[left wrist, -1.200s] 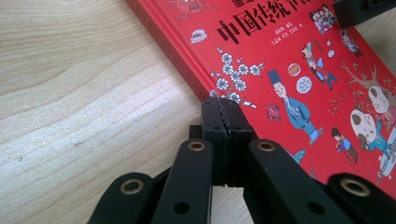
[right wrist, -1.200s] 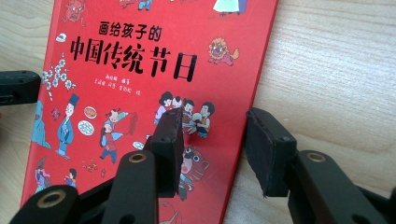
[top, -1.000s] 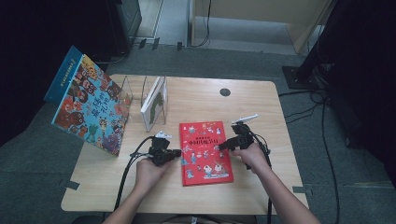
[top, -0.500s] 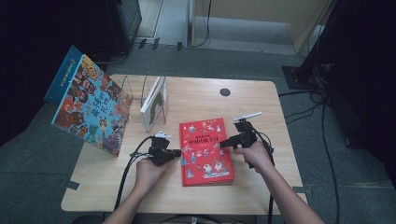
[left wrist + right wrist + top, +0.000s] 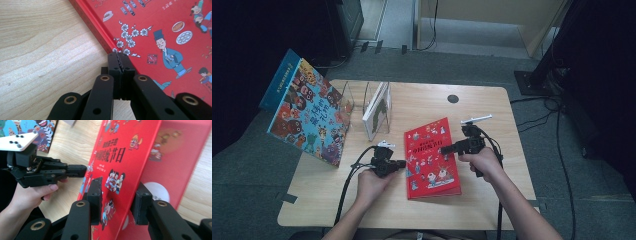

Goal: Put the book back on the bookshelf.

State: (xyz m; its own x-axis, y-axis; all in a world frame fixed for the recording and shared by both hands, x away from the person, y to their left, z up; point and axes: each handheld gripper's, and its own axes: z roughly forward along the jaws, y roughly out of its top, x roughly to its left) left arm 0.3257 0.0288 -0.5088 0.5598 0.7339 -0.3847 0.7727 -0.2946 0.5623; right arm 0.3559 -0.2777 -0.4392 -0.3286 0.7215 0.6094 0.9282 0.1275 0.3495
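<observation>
— Dark floor and cables ring the pale wooden bench point(image 5: 422, 105); what have you got on it?

— I see a red picture book point(image 5: 431, 157) lying near the middle, toward the near edge. My left gripper point(image 5: 401, 163) sits at the book's left edge, low to the wood.

— How do its jaws stand?

— Pressed together. In the left gripper view the toothed pads point(image 5: 115, 65) meet with nothing between them, their tips right at the book's point(image 5: 160, 37) red spine edge, where the cover meets the bench point(image 5: 45, 50). I cannot tell whether they touch it.

— And the right?

— My right gripper point(image 5: 447, 148) is over the right part of the cover. Its jaws have just been closing, yet they stand apart now. In the right gripper view the front cover point(image 5: 120, 170) is raised off the page point(image 5: 180, 162) beneath, and its free edge runs down into the gap between my two pads point(image 5: 96, 195). I cannot tell whether either pad touches it.

— Anything else around?

— A large colourful book point(image 5: 307, 115) leans at the far left corner, overhanging the left edge. Just beside it stands a clear divider rack point(image 5: 362, 102) with a white book point(image 5: 377, 111) upright in it. A dark round hole point(image 5: 453, 98) sits near the far edge.
</observation>
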